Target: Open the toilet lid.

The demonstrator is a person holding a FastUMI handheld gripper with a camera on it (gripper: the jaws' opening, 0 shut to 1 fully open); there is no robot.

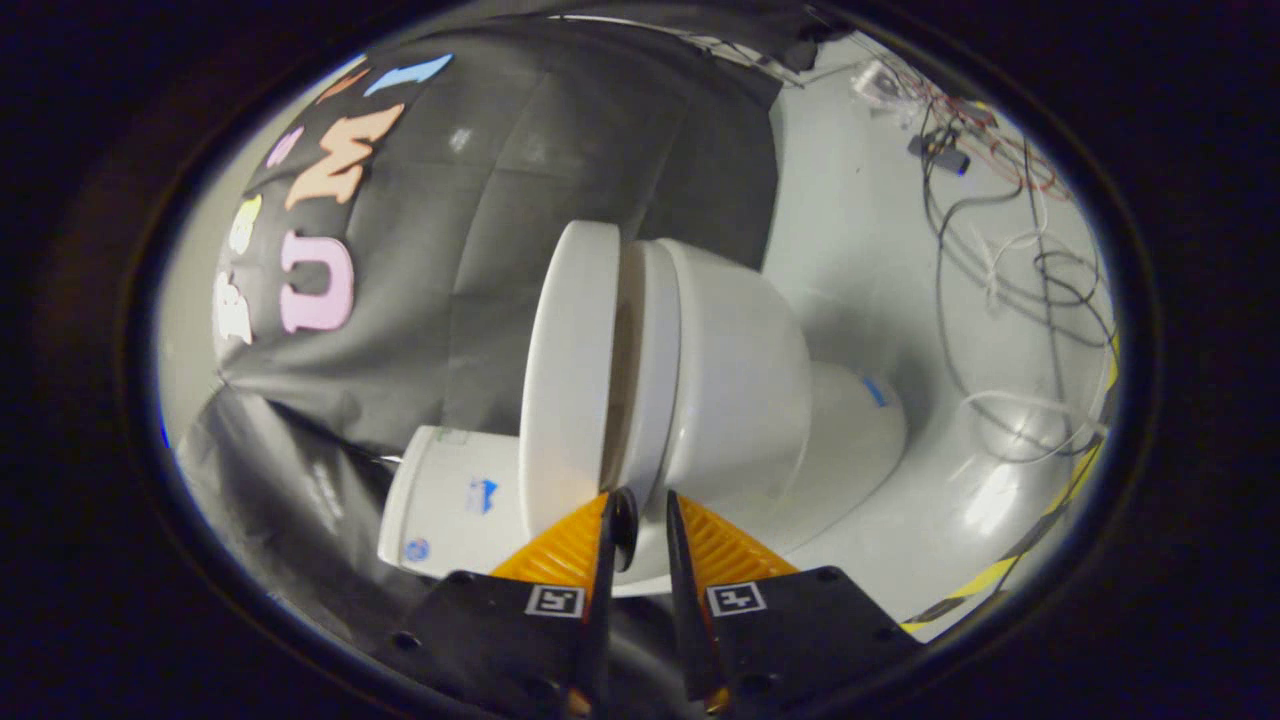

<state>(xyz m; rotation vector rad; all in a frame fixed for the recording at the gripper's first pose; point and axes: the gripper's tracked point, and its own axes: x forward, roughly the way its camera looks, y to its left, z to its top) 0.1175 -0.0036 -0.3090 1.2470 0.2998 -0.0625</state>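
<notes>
The view is rolled sideways, so the white toilet lies across it. Its lid (568, 370) stands a little off the seat (650, 350), with a dark wedge-shaped gap between them. The bowl (745, 380) lies beyond the seat and the tank (450, 500) sits beside the lid's hinge end. My gripper (642, 515) is right at the lid and seat near that hinge end. Its fingers are close together with a narrow slot, and a white rim shows in the slot. The lid's end runs behind one finger (570, 545). Whether the fingers press on the rim is not clear.
Black cloth wall (520, 180) hangs behind the tank and lid. Pale floor (880, 260) spreads past the bowl, with loose cables (1010, 280) and a small device (940, 152) lying on it. Yellow-black tape (1020, 555) marks the floor's edge.
</notes>
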